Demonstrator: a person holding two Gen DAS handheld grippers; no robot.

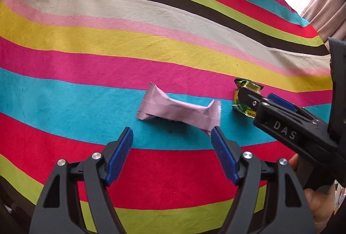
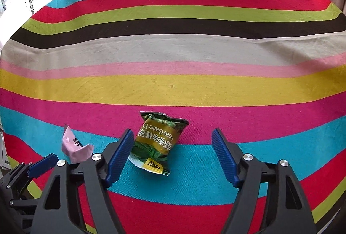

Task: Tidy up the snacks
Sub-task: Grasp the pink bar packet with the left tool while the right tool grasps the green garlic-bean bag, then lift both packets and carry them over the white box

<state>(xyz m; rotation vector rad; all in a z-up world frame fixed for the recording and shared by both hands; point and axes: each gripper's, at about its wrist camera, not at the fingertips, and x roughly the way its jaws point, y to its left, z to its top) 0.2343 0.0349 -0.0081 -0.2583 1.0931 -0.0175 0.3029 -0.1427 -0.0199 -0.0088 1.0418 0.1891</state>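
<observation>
A pink snack packet (image 1: 179,110) lies on the turquoise stripe of the cloth, just past the tips of my left gripper (image 1: 172,133), which is open; its near right end sits close to the right fingertip. A green pea packet (image 2: 157,143) lies flat between the jaws of my right gripper (image 2: 172,135), close against the left pad and well apart from the right one, so this gripper is open too. In the left wrist view the right gripper (image 1: 257,100) covers part of the green packet (image 1: 243,88). The pink packet (image 2: 73,147) also shows at the lower left of the right wrist view.
A striped cloth (image 2: 173,87) of many colours covers the whole surface. Curtains (image 1: 320,7) and a bright window stand beyond its far edge. A hand (image 1: 313,201) holds the right gripper's handle. The two grippers are side by side, close together.
</observation>
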